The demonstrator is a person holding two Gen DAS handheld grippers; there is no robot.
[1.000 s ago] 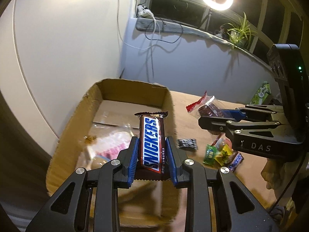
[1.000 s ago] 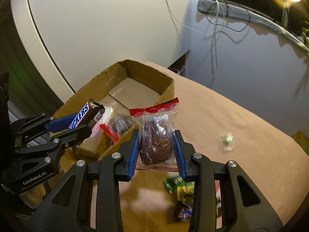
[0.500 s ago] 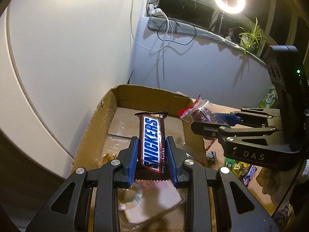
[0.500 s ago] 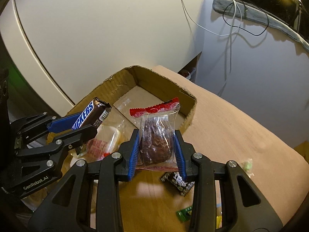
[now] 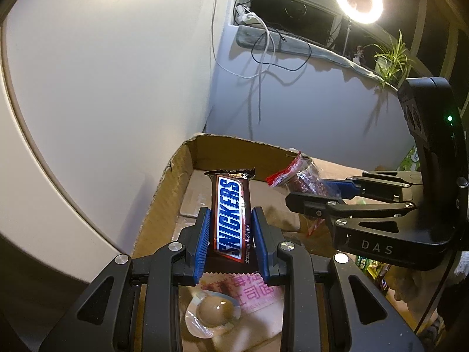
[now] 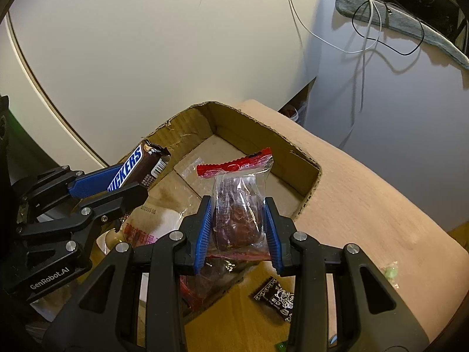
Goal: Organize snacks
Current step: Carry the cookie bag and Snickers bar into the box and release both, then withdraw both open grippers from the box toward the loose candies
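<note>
Left wrist view showed the left gripper (image 5: 231, 242) in the lower centre of the frame, its two blue pads clamped on one chocolate bar (image 5: 231, 220) that stood upright above one open cardboard box (image 5: 164, 196). Below the bar, at the bottom of the frame, two snacks lay in the box: one clear packet with a round brown sweet (image 5: 212, 312) and one pink-printed packet (image 5: 255, 293). At the right of the frame the right gripper (image 5: 310, 190) reached in from the side, pinching one clear bag with a red top edge (image 5: 296, 176) over the box's right wall. Right wrist view showed the same bag (image 6: 239, 205) squeezed between that gripper's two blue pads in the centre of the frame, hanging over the box's near wall, with the bar (image 6: 137, 170) at the left. On the brown table (image 6: 366, 220), outside the box, lay one black patterned wrapper (image 6: 274, 294) at lower centre and one green sweet (image 6: 390, 272) at lower right.
</note>
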